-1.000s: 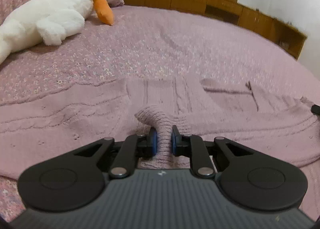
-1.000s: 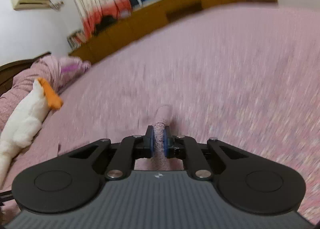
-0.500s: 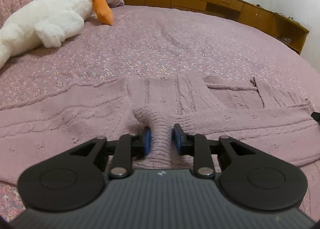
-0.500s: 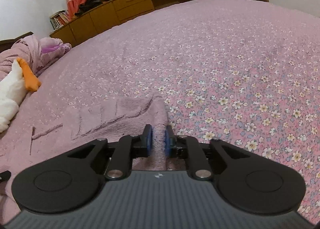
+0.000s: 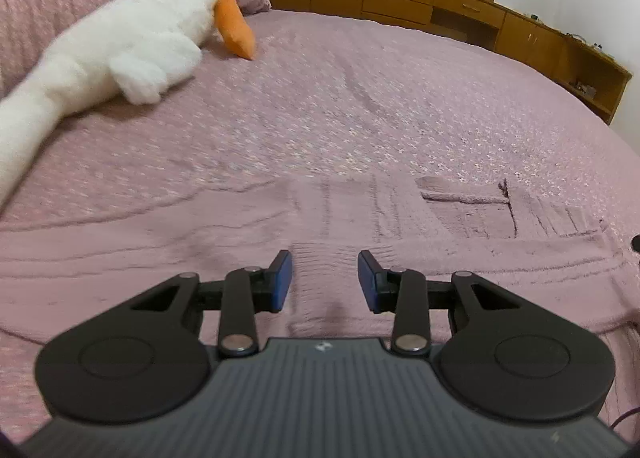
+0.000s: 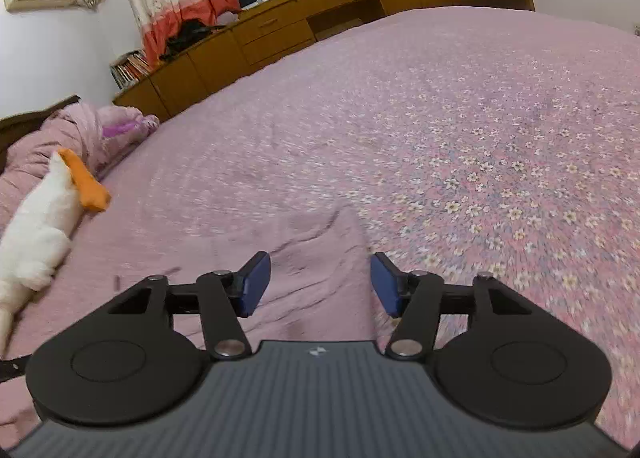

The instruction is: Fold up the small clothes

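1. My left gripper (image 5: pixel 325 280) is spread wide, blue pads (image 5: pixel 281 278) apart, nothing between them. It hangs over the near hem of the pink knit sweater (image 5: pixel 200 242).
2. My right gripper (image 6: pixel 320 284) is likewise spread wide and holds nothing. Its blue pads (image 6: pixel 256 282) sit above the right-hand end of the sweater (image 6: pixel 304 258), just where the knit meets the bedspread.
3. Sweater position: lying flat on the floral bedspread (image 5: pixel 340 98), close to the near edge of the bed, directly under both grippers.
4. Orientation: in the left wrist view the long axis runs left to right across the frame, roughly crosswise to my gripper fingers. Cable ribs on the near band follow that axis.
5. A folded-over piece lies on top toward the far right of the garment, its ribbing running away from me; which part of the garment it is, I cannot tell.
6. White plush goose (image 5: pixel 112 54) with an orange beak lies at far left, well apart from the sweater.
7. Wooden cabinets (image 6: pixel 320 14) line the far side of the bed.
8. Both views show some motion blur; fine knit detail is uncertain.
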{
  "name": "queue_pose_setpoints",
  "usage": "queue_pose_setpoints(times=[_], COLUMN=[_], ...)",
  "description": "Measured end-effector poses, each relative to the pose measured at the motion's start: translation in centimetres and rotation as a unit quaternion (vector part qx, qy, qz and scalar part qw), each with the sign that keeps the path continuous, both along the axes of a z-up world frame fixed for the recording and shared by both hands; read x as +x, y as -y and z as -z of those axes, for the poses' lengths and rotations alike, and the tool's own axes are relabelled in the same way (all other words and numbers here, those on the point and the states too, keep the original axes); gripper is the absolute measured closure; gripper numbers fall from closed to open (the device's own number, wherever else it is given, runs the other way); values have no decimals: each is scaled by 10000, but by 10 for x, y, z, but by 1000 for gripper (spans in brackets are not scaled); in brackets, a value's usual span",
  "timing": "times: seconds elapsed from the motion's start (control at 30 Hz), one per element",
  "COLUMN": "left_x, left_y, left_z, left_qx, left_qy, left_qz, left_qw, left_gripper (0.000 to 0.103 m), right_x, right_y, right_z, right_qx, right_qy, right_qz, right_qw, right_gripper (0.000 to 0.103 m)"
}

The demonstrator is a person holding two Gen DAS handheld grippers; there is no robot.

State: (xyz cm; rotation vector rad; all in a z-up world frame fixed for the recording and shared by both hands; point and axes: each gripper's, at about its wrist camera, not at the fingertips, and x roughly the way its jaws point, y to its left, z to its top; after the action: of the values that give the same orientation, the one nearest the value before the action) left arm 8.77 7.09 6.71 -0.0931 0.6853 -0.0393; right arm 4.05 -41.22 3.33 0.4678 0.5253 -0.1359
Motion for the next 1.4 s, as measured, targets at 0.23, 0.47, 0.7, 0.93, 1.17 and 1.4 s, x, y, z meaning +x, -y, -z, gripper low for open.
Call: queue_pose_setpoints(times=[0.23, 0.47, 0.7, 0.93, 1.17, 1.4], left_x=[-33, -49, -59, -60, -60, -46], left_y=[-40, -106, -161, -192, -212, -218], left_z=[-29, -37, -19, 13, 30, 33], left_qx=[416, 264, -167, -809, -1775, -1747], left_qy=[88, -125, -294, -582, -666, -423], left_qz=[-581, -1409, -1968, -2498, -2835, -3006], left_qw=[9974, 9896, 9799, 9631, 9400, 9366], left_gripper=[64, 50, 42, 42, 43, 43], right_x=[-54, -98, -122, -116, -120, -118], right_y=[-35, -81, -104, -100, -107, -108], right_z=[-32, -38, -13, 25, 39, 38], right_qx=[-25, -293, -609, -337, -670, -780], right_qy=[295, 229, -107, -507, -234, -207], right_qz=[-442, -1171, -1299, -1082, -1165, -1165], right_qw=[9986, 9924, 9896, 9923, 9906, 9899], right_gripper=[21, 11, 5, 4, 0, 0])
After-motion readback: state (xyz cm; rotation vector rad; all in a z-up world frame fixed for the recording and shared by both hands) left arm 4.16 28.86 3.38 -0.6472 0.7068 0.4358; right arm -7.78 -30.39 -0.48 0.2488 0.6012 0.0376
